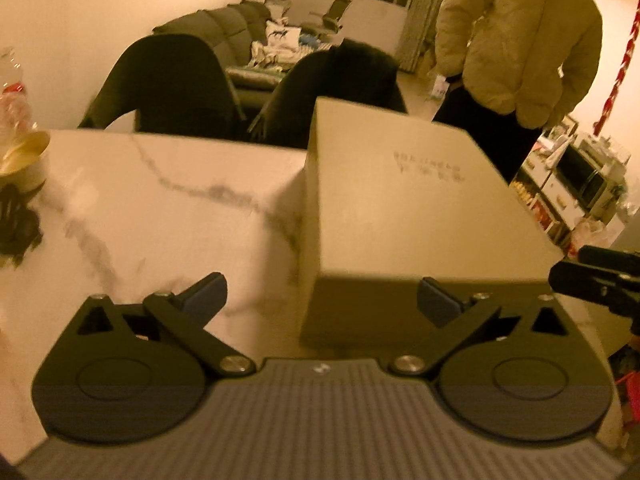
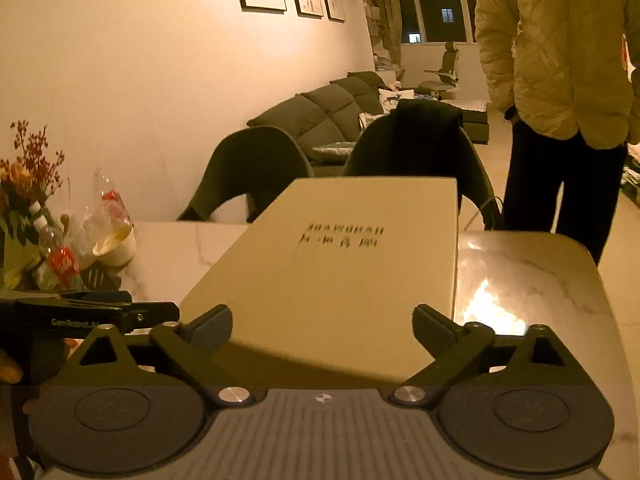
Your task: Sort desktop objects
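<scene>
A large beige box (image 1: 400, 208) with dark printed lettering on its lid stands on the white marble table (image 1: 160, 208). My left gripper (image 1: 320, 300) is open, low over the table at the box's near left corner; its right finger (image 1: 436, 300) lies against the box's near face. My right gripper (image 2: 322, 328) is open, its fingers spread just above the near edge of the same box (image 2: 340, 272). The right gripper also shows at the right edge of the left wrist view (image 1: 600, 280); the left gripper shows at the left of the right wrist view (image 2: 80, 316).
A cream bowl (image 2: 114, 246), plastic bottles (image 2: 64, 260) and flowers (image 2: 28, 176) crowd the table's left side. Two dark chairs (image 2: 416, 144) stand behind the table. A person in a padded jacket (image 2: 560, 60) stands at the far right.
</scene>
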The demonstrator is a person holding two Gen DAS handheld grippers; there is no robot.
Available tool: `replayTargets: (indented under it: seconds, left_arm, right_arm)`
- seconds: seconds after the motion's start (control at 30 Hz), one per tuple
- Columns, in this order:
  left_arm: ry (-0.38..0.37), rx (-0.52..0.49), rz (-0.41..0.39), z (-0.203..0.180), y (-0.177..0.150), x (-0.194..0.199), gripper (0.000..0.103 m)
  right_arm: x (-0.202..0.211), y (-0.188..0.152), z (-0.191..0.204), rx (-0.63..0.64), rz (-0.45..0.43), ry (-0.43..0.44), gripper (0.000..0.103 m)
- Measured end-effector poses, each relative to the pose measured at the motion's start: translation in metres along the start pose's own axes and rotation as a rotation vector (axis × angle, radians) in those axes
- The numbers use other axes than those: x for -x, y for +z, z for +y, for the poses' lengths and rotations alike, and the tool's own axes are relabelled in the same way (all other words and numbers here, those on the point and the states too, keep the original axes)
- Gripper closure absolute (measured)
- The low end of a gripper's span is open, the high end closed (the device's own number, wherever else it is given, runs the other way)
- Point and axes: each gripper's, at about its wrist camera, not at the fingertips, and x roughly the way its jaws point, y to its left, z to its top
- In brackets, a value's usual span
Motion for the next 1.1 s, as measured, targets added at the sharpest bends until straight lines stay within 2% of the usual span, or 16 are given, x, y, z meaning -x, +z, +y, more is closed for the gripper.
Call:
replayTargets:
  seconds: [0.33,0.43,0.8,0.9,1.1]
  left_arm:
    - [0.097,0.001,0.037,-0.012,-0.034,0.017,0.000]
    - [0.138,0.000,0.069,-0.016,-0.043,0.020,0.000]
    - [0.191,0.020,0.138,-0.025,-0.072,0.026,0.000]
    - [0.209,0.024,0.161,-0.029,-0.078,0.027,0.000]
    - [0.191,0.014,0.196,-0.036,-0.083,0.027,0.000]
  right_arm:
    - [0.021,-0.040,0.015,-0.047,0.015,-0.099,0.001]
    - [0.026,-0.049,0.015,-0.077,0.036,-0.109,0.001]
    - [0.018,-0.081,0.026,-0.139,0.199,-0.132,0.001]
    - [0.020,-0.087,0.029,-0.147,0.209,-0.132,0.001]
    - [0.023,-0.091,0.036,-0.098,0.208,-0.216,0.001]
